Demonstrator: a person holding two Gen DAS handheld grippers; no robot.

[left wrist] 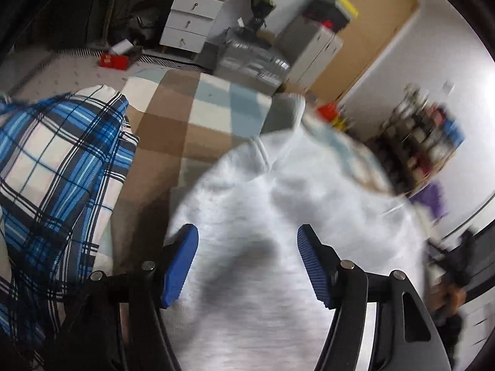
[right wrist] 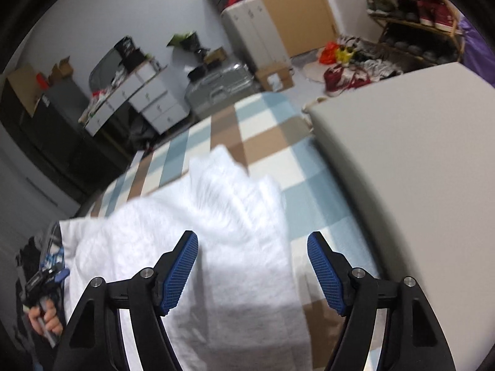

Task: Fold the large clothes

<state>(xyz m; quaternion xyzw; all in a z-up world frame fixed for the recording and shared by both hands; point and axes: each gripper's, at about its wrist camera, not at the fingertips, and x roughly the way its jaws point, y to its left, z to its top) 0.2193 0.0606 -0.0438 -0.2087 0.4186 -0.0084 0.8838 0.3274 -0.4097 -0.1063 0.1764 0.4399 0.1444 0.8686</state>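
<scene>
Left gripper [left wrist: 247, 266]: jaws apart, blue pads clear of the cloth, nothing clamped between them. It hangs over a pale grey sweatshirt [left wrist: 266, 216] that lies spread on the checked blanket [left wrist: 191, 108]. A ribbed cuff of the garment reaches toward the far edge of the bed. Picture is motion-blurred on the right side.

Right gripper [right wrist: 252, 272]: jaws also released, wide gap, nothing gripped. The sweatshirt [right wrist: 201, 216] lies beneath and to the left of it in a rumpled fold; the gripper's right finger is over bare blanket [right wrist: 266, 130].

Blue-and-white plaid cloth [left wrist: 55, 167] sits bunched just beside the sweatshirt, on the left of the left wrist view. A grey cushion [right wrist: 402, 160] rests on the blanket, right of the right wrist view.

A hand [right wrist: 46, 318] holding the other gripper's handle shows at the lower left edge of the right wrist view.

Beyond the bed: white drawers [left wrist: 191, 21], a silver suitcase [right wrist: 216, 92], a shoe rack [right wrist: 411, 15], a cardboard sheet against the wall [right wrist: 287, 3].
</scene>
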